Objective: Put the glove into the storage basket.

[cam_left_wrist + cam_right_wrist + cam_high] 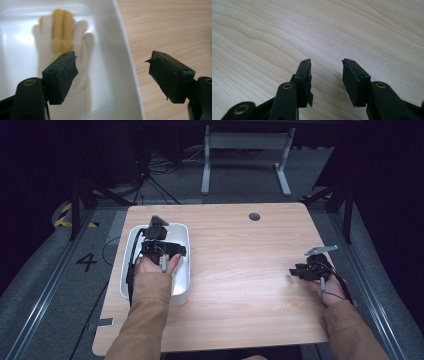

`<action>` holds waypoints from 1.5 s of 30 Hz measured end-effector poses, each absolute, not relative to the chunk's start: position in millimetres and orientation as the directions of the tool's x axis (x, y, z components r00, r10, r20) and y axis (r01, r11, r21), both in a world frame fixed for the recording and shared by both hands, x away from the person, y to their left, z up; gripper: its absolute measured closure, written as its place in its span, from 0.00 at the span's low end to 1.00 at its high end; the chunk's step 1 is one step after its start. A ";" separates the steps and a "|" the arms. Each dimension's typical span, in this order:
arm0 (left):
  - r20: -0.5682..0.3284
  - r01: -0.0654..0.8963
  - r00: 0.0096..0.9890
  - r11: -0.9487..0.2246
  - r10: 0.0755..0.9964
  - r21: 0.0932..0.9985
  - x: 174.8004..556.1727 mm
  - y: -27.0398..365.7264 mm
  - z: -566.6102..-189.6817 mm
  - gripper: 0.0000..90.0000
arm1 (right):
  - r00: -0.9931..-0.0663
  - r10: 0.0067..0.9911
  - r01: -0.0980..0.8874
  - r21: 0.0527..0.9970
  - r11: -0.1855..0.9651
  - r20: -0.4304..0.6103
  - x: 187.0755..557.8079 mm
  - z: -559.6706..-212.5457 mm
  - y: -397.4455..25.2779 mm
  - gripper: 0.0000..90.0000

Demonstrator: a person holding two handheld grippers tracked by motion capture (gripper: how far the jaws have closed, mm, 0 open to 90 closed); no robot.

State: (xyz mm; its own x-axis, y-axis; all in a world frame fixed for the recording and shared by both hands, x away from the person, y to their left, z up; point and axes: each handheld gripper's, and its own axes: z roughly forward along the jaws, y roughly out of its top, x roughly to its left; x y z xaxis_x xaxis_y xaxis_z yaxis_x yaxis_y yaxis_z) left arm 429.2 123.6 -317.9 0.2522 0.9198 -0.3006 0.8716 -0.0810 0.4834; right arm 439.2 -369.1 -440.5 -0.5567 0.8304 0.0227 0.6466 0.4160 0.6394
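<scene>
Presently the left gripper [112,75] stands with its jaws spread wide and nothing between them. One jaw hangs over the inside of a white tub [125,65], the other over the bare wood outside its rim, so the gripper straddles the tub's long wall. Beyond the inner jaw, on the tub floor, lies a white glove [82,42] with yellow on its fingers; it is blurred, flat, and not touched by either jaw. In the high view the left gripper [159,245] sits over the tub [184,270] at the left side of the wooden table [240,285], with the person's left hand [155,266] and tan sleeve [147,315] behind it.

The right gripper [325,75] is likewise released, its jaws parted a moderate way and holding nothing, low over plain wood grain. In the high view the right gripper [300,271] is near the table's right edge, well apart from the tub, held by the right hand [327,287].
</scene>
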 end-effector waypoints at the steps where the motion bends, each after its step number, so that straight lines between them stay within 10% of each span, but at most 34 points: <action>1: -0.301 0.864 0.270 -0.093 0.915 0.494 427.4 119.3 -316.8 0.25 | -0.555 0.832 0.647 0.642 0.412 0.024 438.4 -439.8 -369.5 0.65; 12: -0.371 0.709 0.607 -0.267 0.703 0.653 401.6 65.0 -306.9 0.26 | -0.557 0.829 0.627 0.676 0.387 0.042 433.5 -431.6 -378.1 0.65; 20: -0.180 0.531 0.746 -0.410 0.641 0.742 384.1 33.2 -327.6 0.31 | -0.550 0.833 0.637 0.673 0.376 0.055 434.5 -433.0 -380.8 0.65; 45: -0.217 0.371 0.928 -0.705 0.303 0.605 363.7 -38.9 -432.3 0.42 | -0.557 0.826 0.663 0.644 0.380 0.086 436.8 -447.0 -376.1 0.64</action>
State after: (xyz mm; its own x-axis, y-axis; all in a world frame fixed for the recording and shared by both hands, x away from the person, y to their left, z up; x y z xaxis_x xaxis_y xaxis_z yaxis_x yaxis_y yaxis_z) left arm 363.7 -38.9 -432.3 0.9282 0.3025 -0.2166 0.3708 -0.7046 0.6051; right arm 436.8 -376.1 -447.0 -0.5569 0.8261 0.0860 0.6635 0.3802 0.6444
